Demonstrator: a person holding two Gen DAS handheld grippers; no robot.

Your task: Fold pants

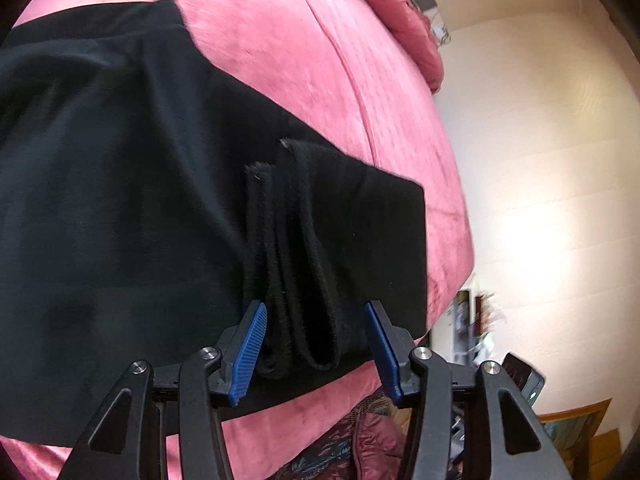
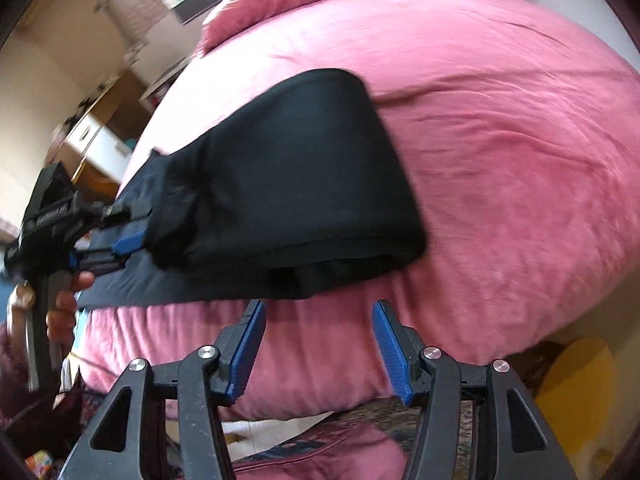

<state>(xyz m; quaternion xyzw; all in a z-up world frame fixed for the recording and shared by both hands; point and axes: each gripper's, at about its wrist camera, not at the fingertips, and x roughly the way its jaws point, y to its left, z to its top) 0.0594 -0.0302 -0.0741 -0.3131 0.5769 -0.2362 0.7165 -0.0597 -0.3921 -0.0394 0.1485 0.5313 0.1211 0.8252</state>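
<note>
Black pants lie folded on a pink bed. In the left wrist view my left gripper is open, its blue pads on either side of the bunched waistband folds, not closed on them. In the right wrist view the pants form a thick folded bundle, and the left gripper shows at its left end, held by a hand. My right gripper is open and empty, just short of the bundle's near edge, over the pink cover.
Pink pillows lie at the head of the bed. A cream wall stands beyond the bed's edge, with clutter on the floor. A wooden desk with white drawers stands beside the bed. A yellow object sits at lower right.
</note>
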